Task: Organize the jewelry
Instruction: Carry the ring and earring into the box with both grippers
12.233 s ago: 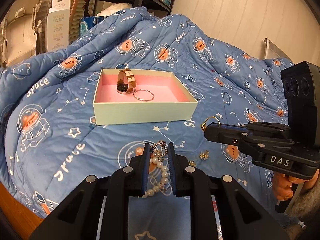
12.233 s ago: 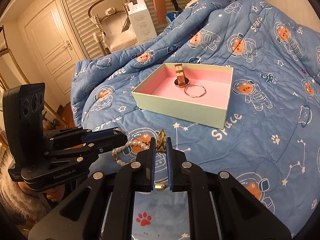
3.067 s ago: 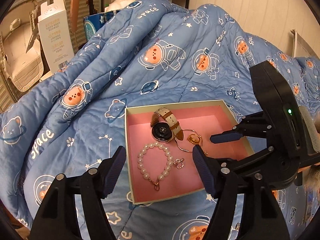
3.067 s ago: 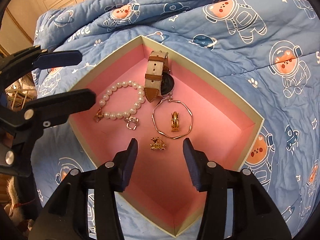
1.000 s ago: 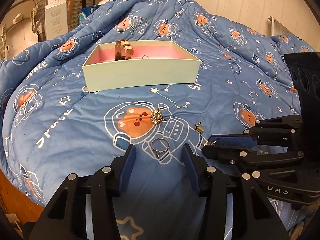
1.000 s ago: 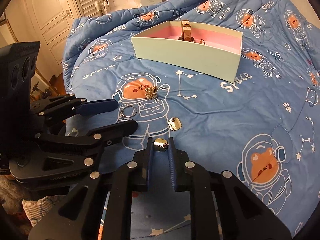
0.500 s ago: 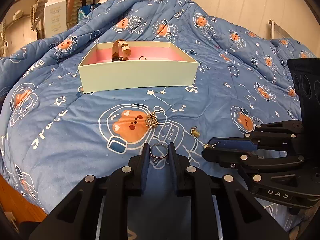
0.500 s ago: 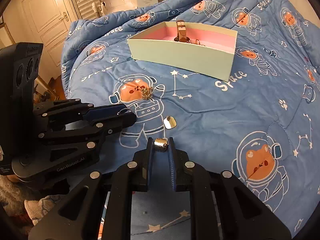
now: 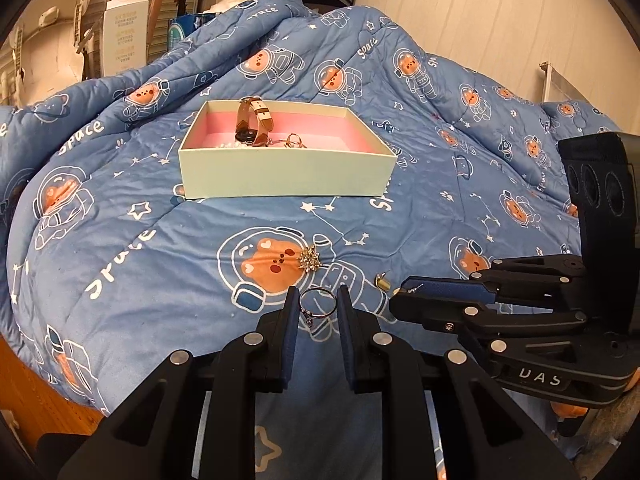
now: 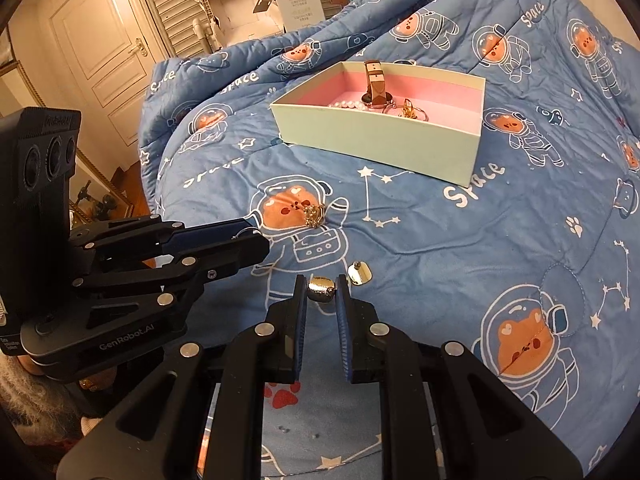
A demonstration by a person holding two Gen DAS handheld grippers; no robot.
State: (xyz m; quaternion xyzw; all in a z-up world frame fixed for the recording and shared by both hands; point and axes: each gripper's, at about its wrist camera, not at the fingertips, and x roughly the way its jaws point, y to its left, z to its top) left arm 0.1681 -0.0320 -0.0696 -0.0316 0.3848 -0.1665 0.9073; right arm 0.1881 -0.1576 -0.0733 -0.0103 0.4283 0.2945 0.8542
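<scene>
Left wrist view: the left tool pinches a silver ring upright, likely for carrying to the box at 12 o'clock.

Right wrist view: the right tool clamps a gold earring; its mate lies on the bed at 1 o'clock.

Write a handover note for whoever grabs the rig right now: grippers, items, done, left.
Left gripper: shut on the thin silver ring.
Right gripper: shut on the small gold nugget earring.
Done: brown-strap watch, white pearl bracelet and gold pieces sit in the pale green pink-lined box.
Left: box both held pieces, then the sparkly gold brooch and flat gold stud lying on the blue quilt.
</scene>
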